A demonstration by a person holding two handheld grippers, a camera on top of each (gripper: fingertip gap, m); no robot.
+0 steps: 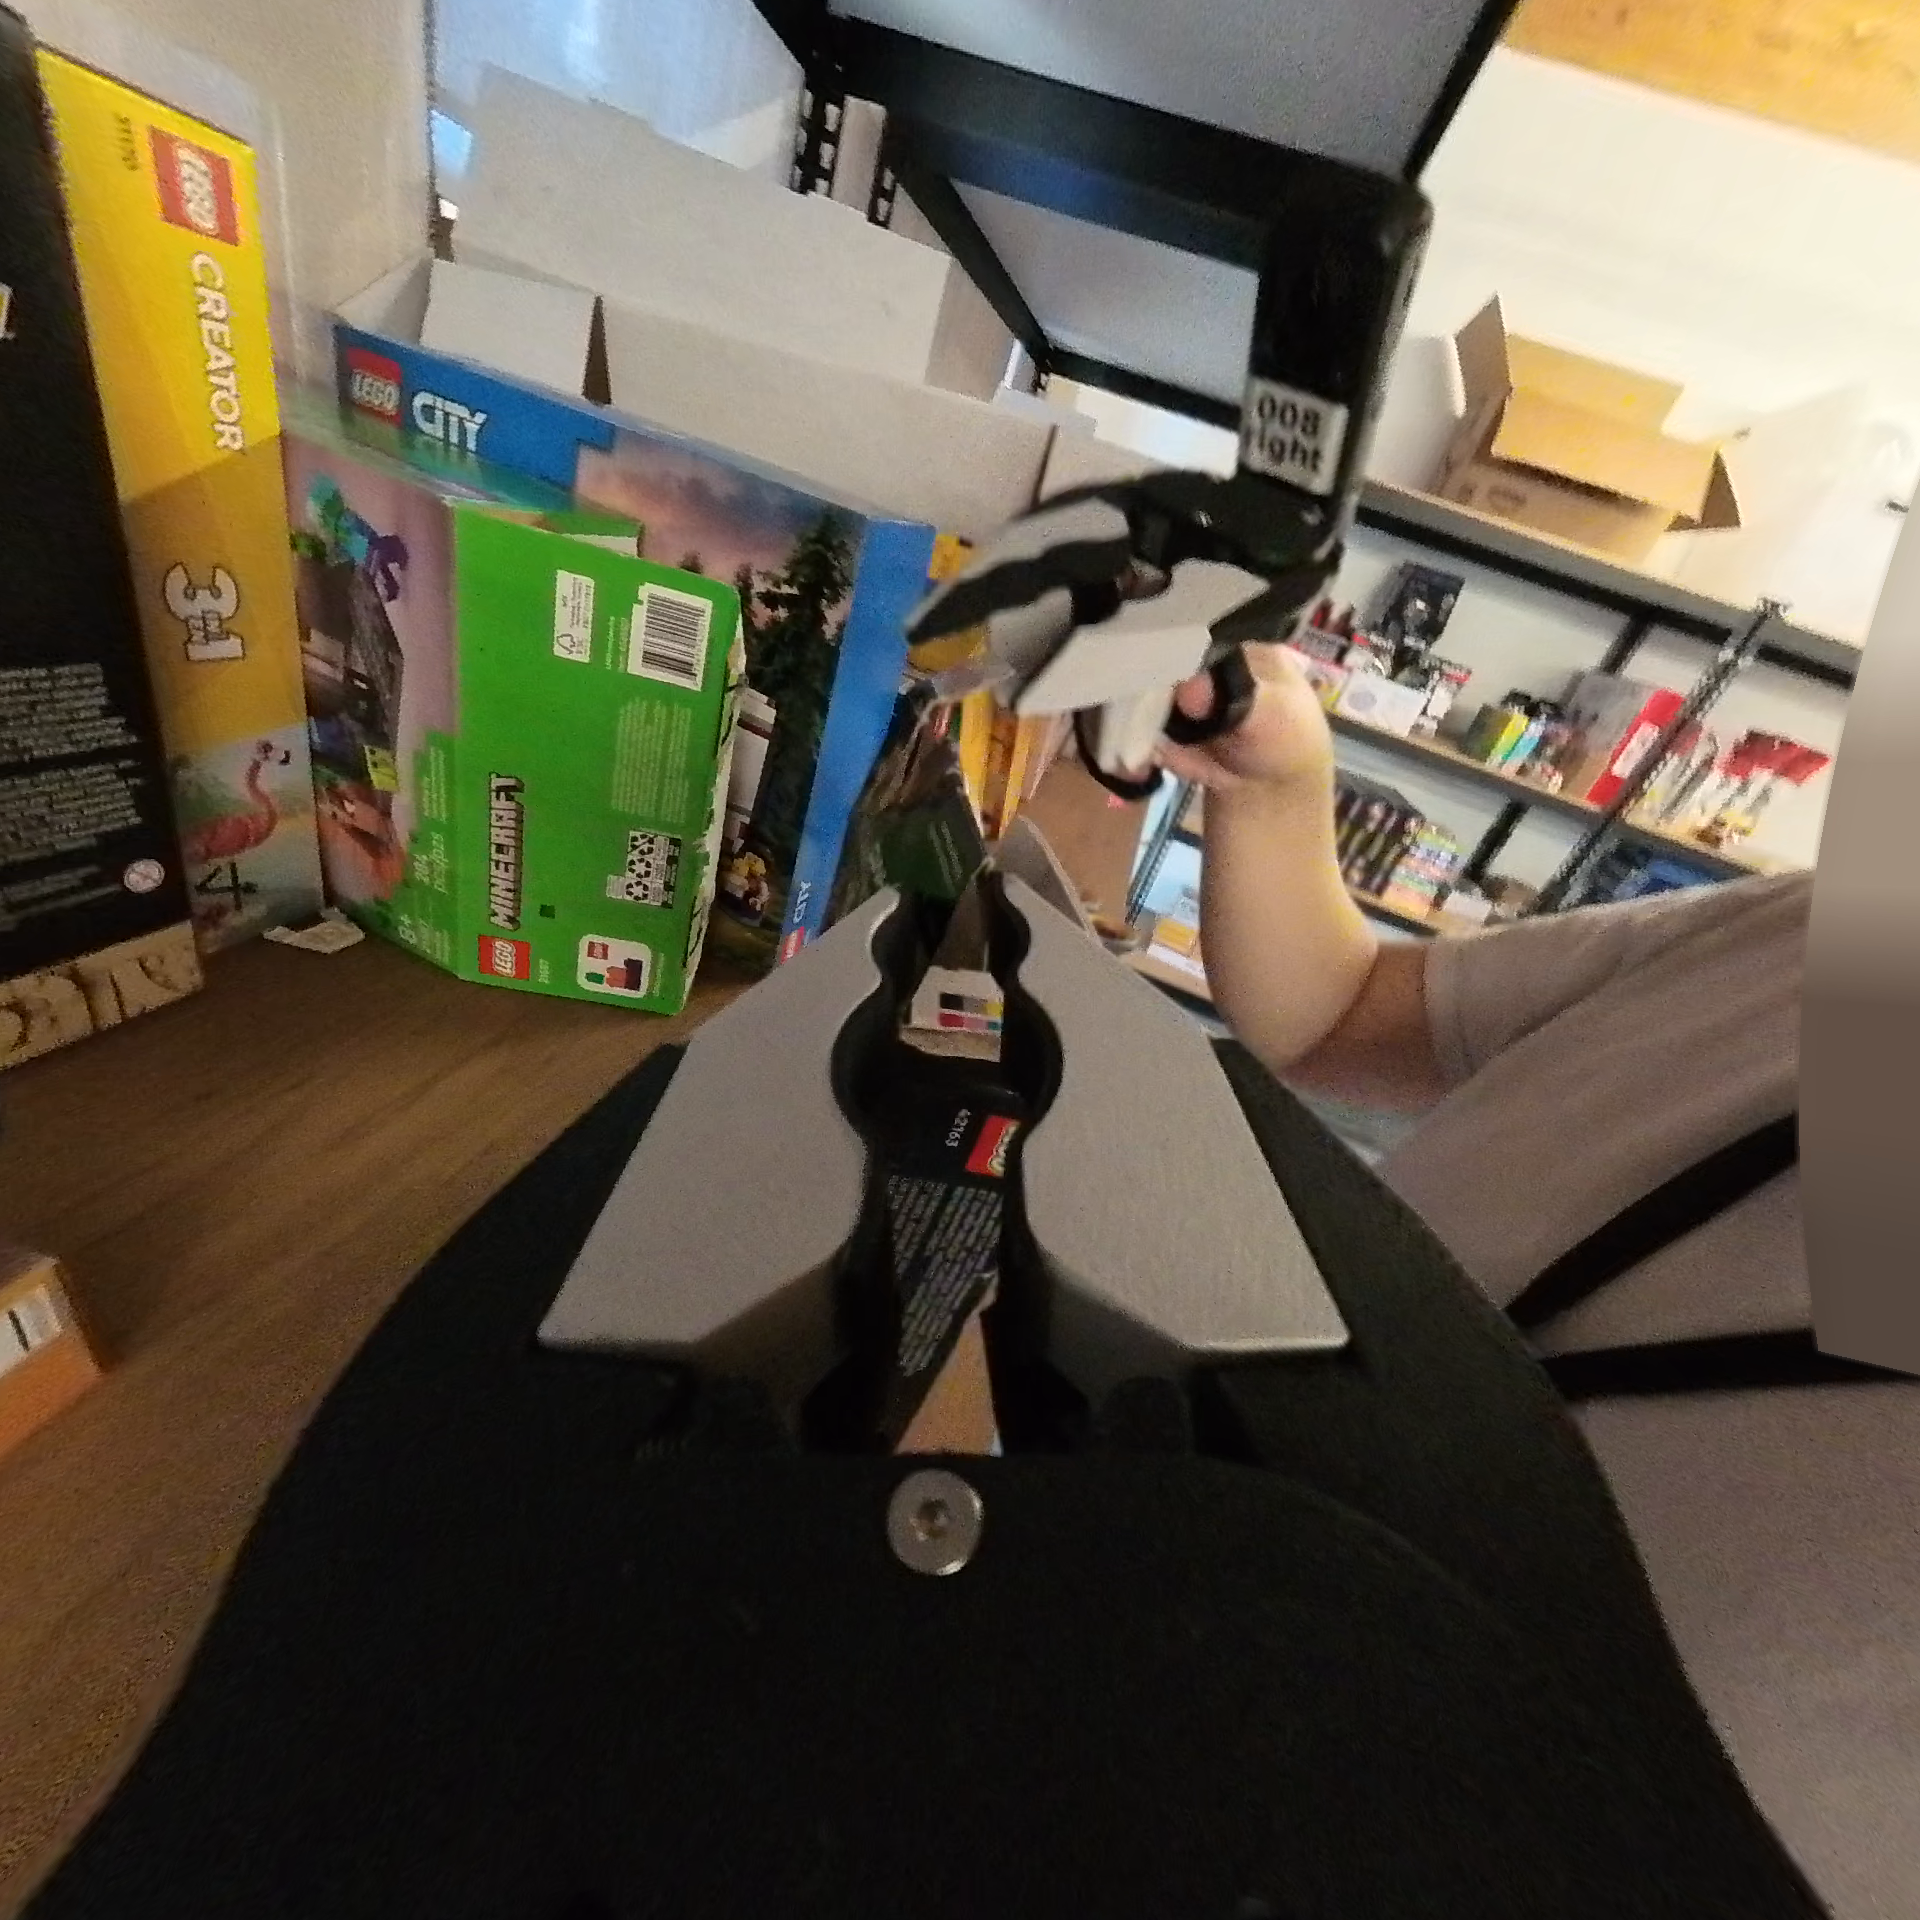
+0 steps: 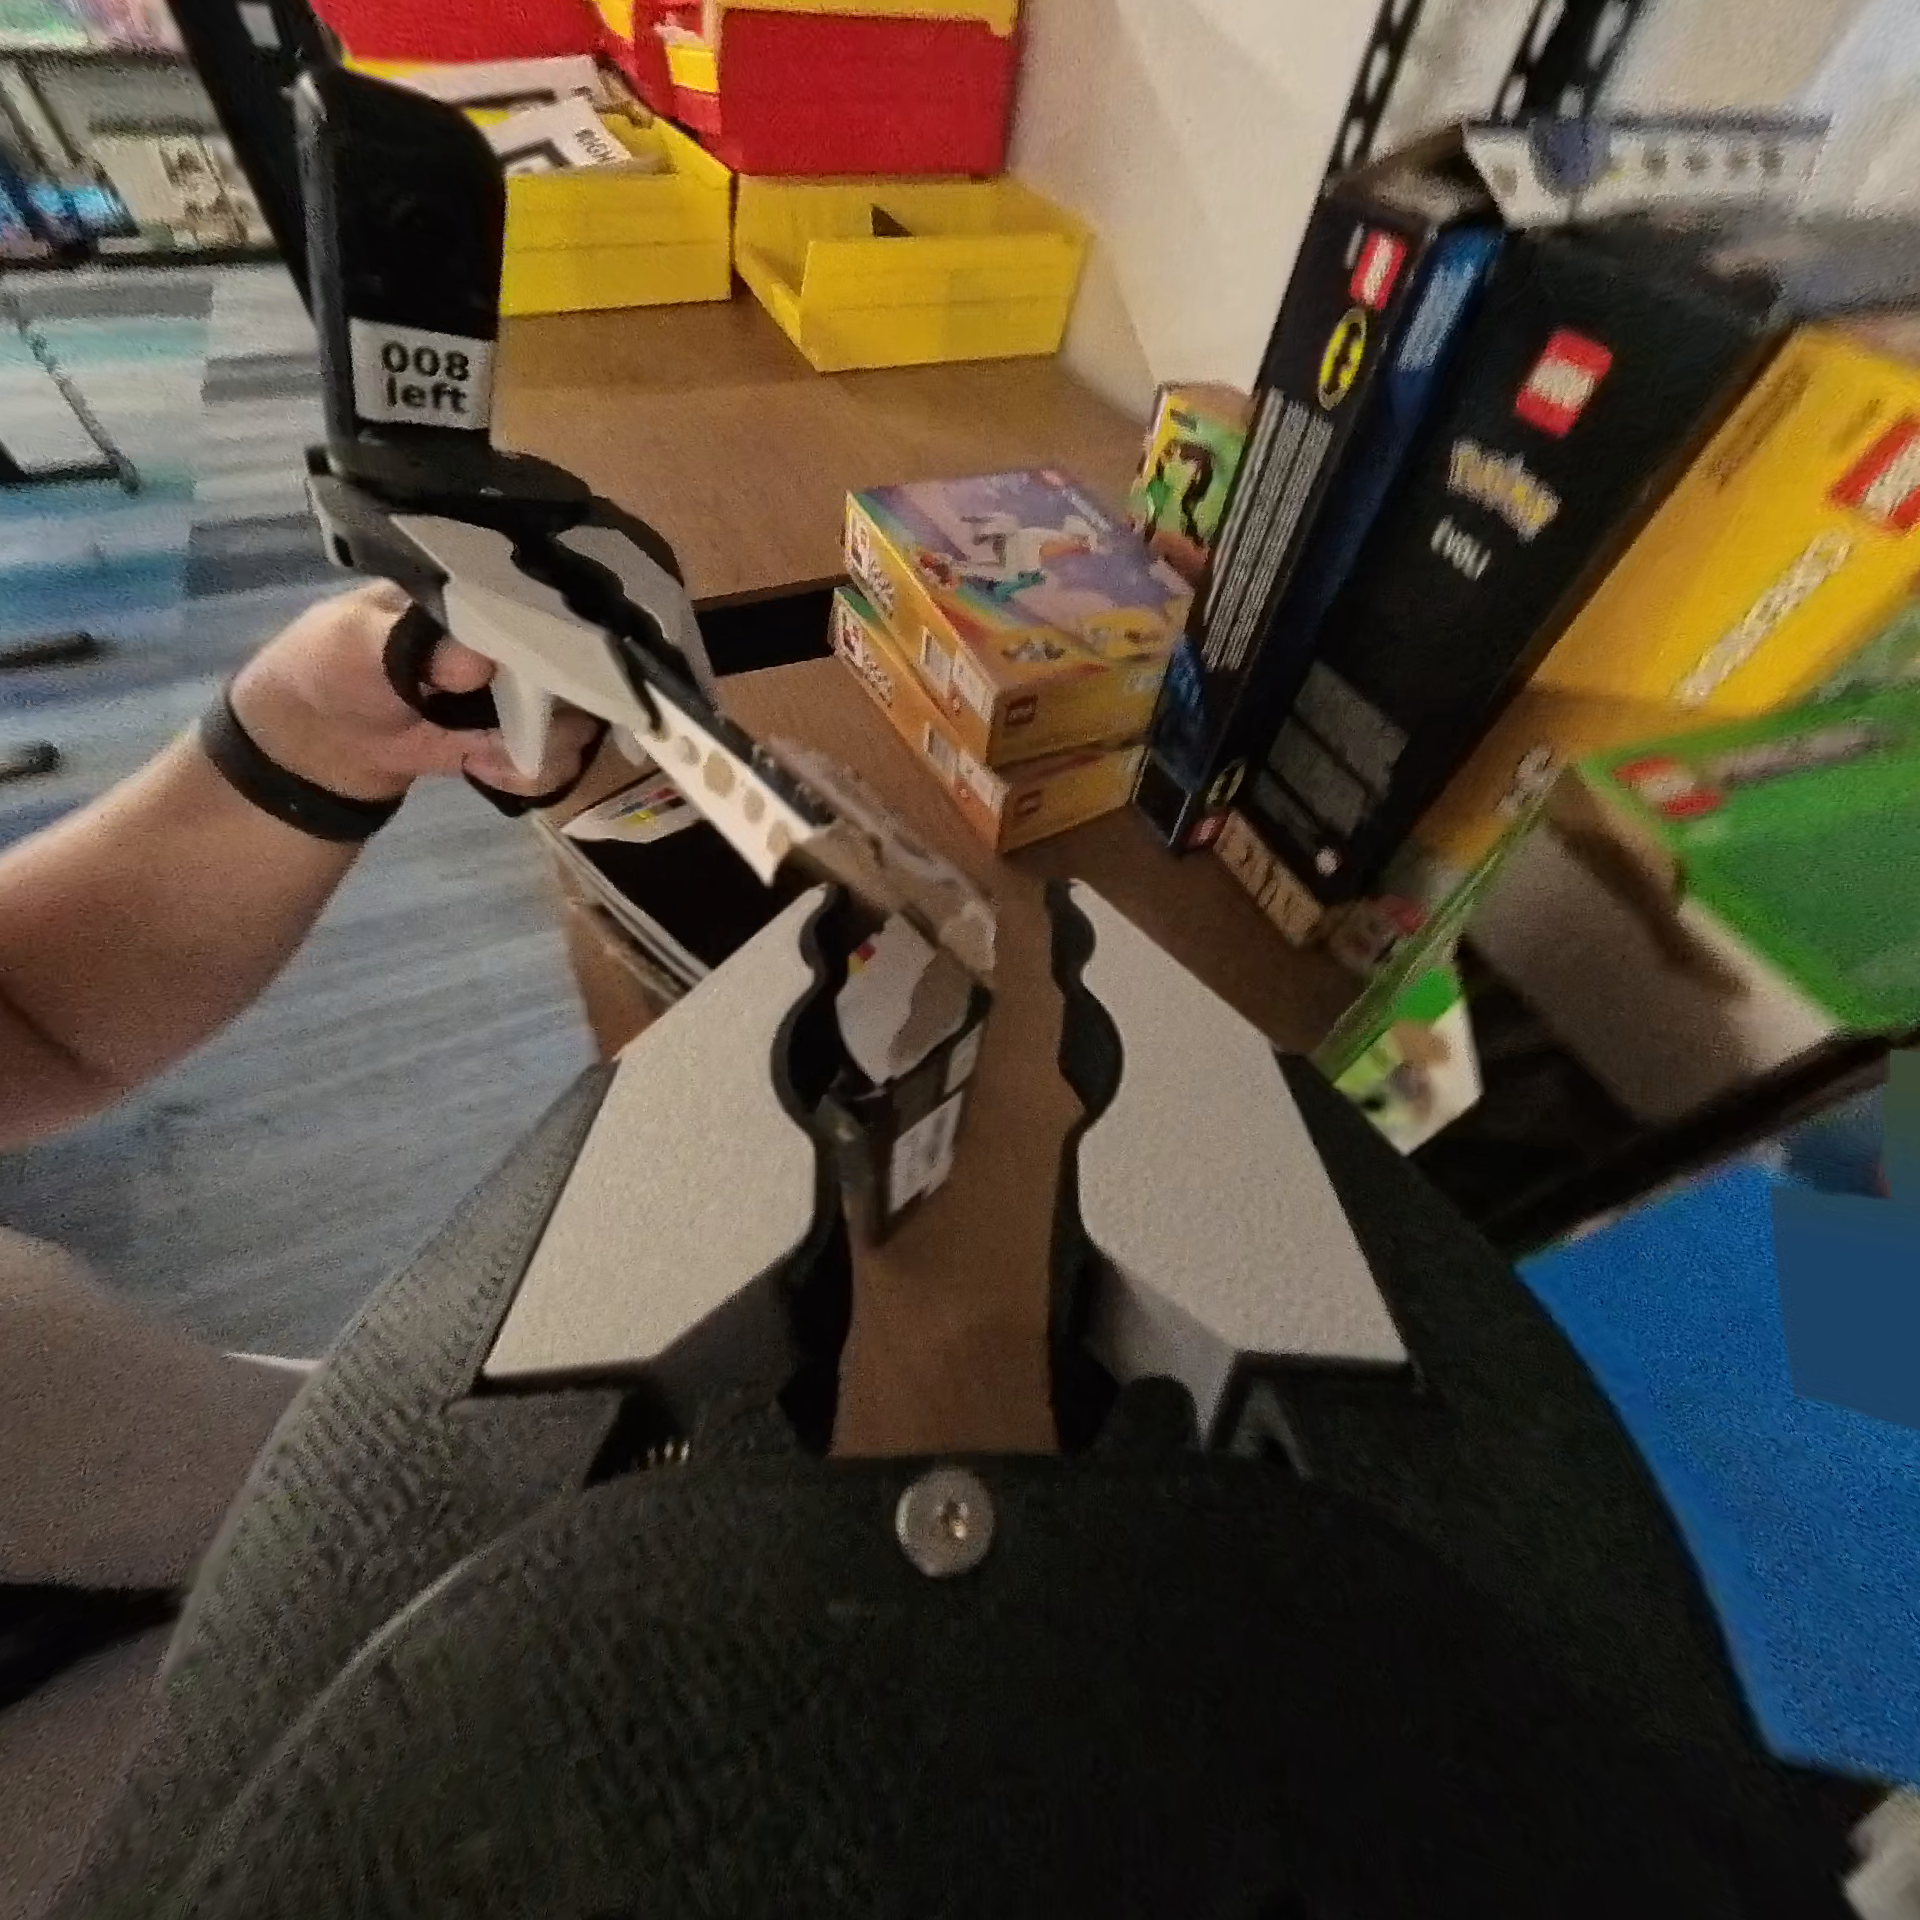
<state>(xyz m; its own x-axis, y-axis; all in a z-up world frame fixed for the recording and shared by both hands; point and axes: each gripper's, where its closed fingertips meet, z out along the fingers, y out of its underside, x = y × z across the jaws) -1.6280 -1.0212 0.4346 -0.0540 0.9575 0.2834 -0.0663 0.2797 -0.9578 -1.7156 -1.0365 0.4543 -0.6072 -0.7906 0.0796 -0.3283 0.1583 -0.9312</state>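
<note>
Gripping a thin black box (image 1: 940, 1226) edge-on, the left gripper (image 1: 951, 914) had its fingers clamped on it above the wooden counter (image 1: 260, 1143). Right gripper (image 2: 940, 909): fingers apart, empty, just beside the box's torn end (image 2: 914, 997). Upright on the counter: a green box (image 1: 582, 769), a blue box (image 1: 727, 540), a yellow box (image 1: 197, 468). Two small boxes (image 2: 997, 644) lay stacked; yellow bins (image 2: 904, 270) stood behind them.

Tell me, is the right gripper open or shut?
Open. In its own view the right gripper shows a wide gap between its fingers, with bare wooden table visible through it.
</note>
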